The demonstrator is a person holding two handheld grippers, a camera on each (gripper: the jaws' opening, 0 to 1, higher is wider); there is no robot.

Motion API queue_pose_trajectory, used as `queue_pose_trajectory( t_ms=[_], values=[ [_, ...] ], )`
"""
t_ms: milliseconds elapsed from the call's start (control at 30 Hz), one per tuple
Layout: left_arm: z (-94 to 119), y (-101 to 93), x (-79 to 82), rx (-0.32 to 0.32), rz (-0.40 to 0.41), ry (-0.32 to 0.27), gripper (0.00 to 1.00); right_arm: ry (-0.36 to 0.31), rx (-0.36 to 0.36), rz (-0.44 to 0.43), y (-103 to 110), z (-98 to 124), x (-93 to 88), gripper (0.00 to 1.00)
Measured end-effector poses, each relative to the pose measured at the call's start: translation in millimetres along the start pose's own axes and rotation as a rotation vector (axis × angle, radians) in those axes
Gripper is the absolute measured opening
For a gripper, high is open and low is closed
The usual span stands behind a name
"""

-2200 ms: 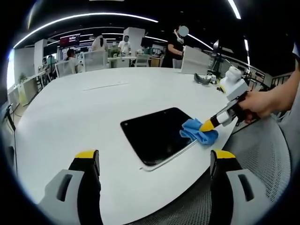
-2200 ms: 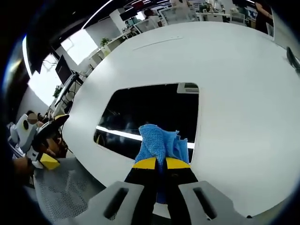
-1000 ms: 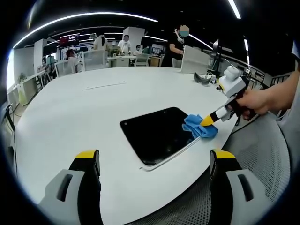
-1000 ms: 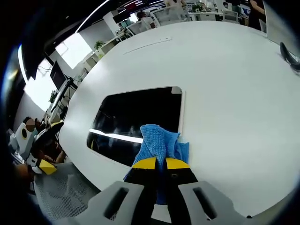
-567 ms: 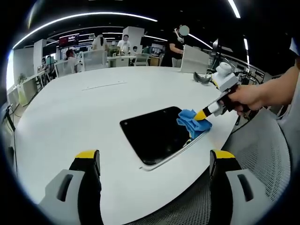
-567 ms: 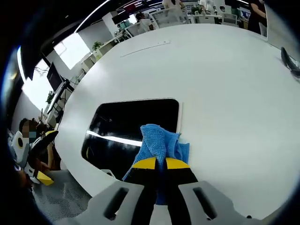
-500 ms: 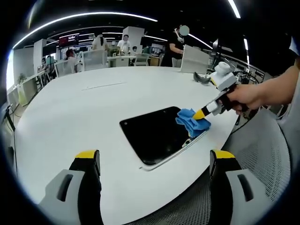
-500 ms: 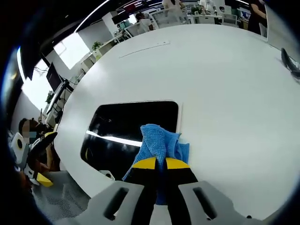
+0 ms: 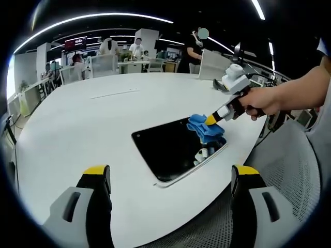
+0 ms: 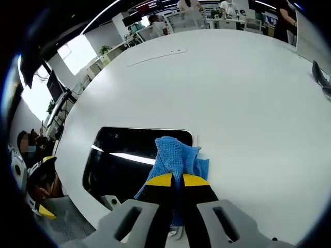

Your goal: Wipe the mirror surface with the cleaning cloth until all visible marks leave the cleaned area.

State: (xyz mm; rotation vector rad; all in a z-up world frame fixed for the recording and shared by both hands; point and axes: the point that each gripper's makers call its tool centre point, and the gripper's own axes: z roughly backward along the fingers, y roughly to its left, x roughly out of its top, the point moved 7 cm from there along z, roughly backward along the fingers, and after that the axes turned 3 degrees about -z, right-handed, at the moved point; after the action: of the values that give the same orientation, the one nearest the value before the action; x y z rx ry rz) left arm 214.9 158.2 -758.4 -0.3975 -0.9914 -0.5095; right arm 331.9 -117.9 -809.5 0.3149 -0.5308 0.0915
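Right tool (image 10: 173, 180) clamps blue cloth (image 9: 205, 129) on mirror (image 9: 173, 147), far right corner; left tool (image 9: 170, 178) open over white desk (image 9: 77, 124).

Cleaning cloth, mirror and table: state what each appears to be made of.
Cleaning cloth: likely microfibre, blue, with a fine knobbly weave and soft folds. Mirror: seemingly glass, glossy and dark, reflecting a ceiling light strip, with a thin pale rim. Table: smooth white top with a soft sheen, probably laminate or painted board; the look leaves it open.
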Motion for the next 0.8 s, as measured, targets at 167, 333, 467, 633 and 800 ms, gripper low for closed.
queue_pose_trajectory(
  t_ms=[167, 333, 467, 633, 800],
  values=[
    [-0.2, 0.3, -0.3, 0.000, 0.001, 0.001, 0.96, -0.006, -0.007, 0.016, -1.6, -5.6, 9.5, 0.00],
    [-0.5, 0.5, -0.7, -0.001, 0.000, 0.005, 0.96, -0.009, -0.013, 0.019, -2.8, -10.9, 18.8, 0.00],
    [-0.4, 0.8, -0.5, 0.000, 0.000, 0.004, 0.96, -0.010, -0.018, 0.028, -3.9, -14.9, 25.5, 0.00],
    [-0.5, 1.0, -0.9, -0.001, 0.002, 0.004, 0.95, -0.008, -0.021, 0.032, -4.8, -18.9, 32.5, 0.00],
    [-0.6, 1.3, -0.9, -0.001, 0.002, 0.005, 0.95, -0.013, -0.026, 0.033, -4.4, -22.0, 39.0, 0.00]
  ],
)
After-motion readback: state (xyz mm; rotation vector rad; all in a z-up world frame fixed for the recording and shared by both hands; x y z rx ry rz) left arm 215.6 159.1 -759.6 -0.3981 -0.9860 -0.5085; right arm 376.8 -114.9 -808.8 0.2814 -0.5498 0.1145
